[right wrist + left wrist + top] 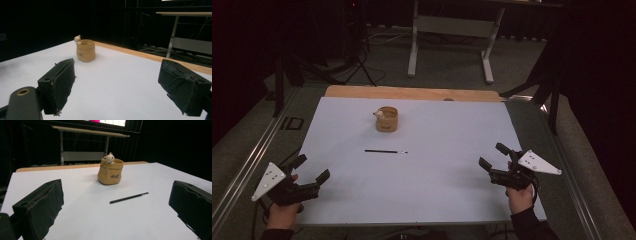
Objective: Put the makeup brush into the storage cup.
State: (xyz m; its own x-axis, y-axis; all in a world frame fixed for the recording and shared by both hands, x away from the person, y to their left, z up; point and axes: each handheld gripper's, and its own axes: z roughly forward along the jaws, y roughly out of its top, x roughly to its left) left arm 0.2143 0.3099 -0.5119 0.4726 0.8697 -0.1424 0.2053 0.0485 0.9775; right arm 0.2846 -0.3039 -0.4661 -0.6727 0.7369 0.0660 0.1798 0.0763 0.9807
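- The pen (386, 151) lies flat mid-worktop (437, 190), at 6 o'clock of the tan pot (387, 120).
- Left gripper (314, 168) at 8 o'clock, right gripper (493, 155) at 4 o'clock; both have fingers wide, empty.

A big flat white paper sheet (437, 195) is lying spread out as the table top. A light brown wooden board (412, 93) is peeking out along the sheet's far edge. Past the sheet, a desk with white metal legs (451, 26) is standing on the grey carpet floor (447, 67). A black three-legged stand (359, 62) is standing left of that desk. A long silver metal rail (247, 165) is running beside the sheet's left edge.
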